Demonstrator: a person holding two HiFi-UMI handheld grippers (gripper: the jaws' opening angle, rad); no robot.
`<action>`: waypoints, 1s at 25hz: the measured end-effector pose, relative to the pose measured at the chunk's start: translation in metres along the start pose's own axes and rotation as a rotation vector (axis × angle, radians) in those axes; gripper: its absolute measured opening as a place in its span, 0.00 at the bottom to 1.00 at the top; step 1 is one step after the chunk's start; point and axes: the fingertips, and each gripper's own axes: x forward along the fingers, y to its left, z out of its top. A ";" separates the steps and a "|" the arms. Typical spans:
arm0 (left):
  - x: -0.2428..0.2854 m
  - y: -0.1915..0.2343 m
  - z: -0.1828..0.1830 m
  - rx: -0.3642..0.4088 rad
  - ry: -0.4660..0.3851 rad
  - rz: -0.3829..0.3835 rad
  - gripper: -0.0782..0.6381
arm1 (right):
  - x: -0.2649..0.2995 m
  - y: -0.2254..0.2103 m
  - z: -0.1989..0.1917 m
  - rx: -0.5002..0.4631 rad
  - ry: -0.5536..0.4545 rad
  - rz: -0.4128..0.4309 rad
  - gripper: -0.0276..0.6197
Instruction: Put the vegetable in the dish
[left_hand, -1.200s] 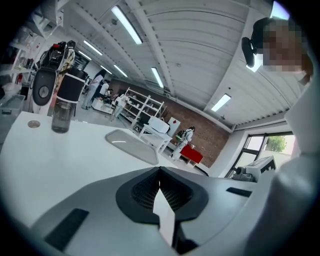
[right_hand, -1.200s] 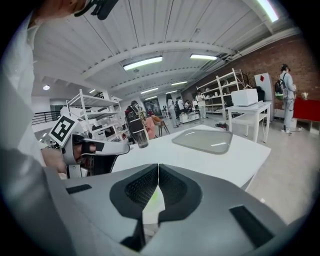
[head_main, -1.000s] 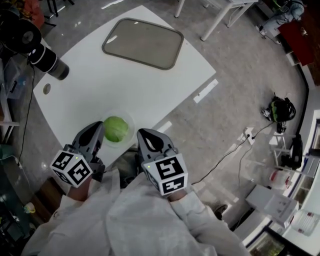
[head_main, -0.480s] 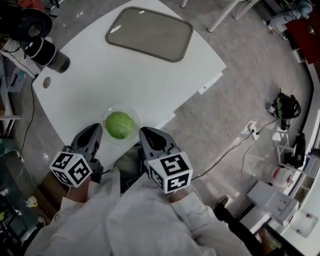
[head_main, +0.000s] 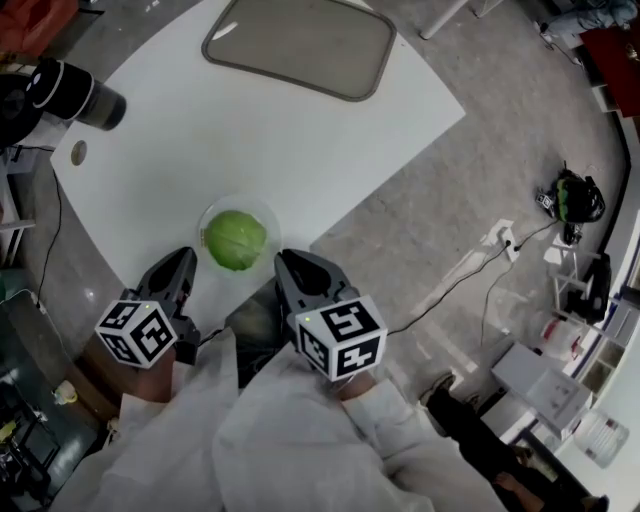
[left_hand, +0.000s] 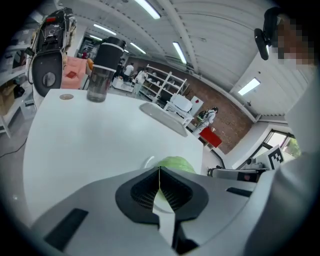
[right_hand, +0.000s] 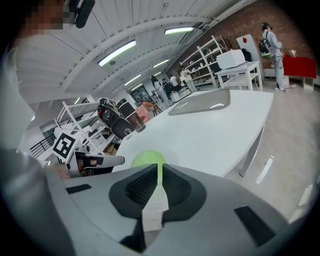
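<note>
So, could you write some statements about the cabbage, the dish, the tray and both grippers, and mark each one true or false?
1. The cabbage lies in the dish. True.
2. The left gripper holds the cabbage. False: its jaws are shut on nothing, short of the dish.
3. The right gripper is shut and empty. True.
4. The dish stands on the tray. False: it stands on the table, apart from the tray, near the person's edge.

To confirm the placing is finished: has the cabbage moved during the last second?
No. The cabbage sits in the clear dish as before, beside the white table's near edge.
</note>
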 end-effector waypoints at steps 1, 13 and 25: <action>0.002 0.002 -0.002 -0.009 0.009 0.000 0.12 | 0.002 0.000 -0.003 0.008 0.009 0.003 0.07; 0.012 0.021 -0.025 -0.126 0.088 -0.007 0.12 | 0.016 -0.001 -0.026 0.103 0.063 0.026 0.07; 0.019 0.024 -0.041 -0.169 0.132 -0.010 0.22 | 0.026 -0.010 -0.053 0.154 0.131 -0.034 0.21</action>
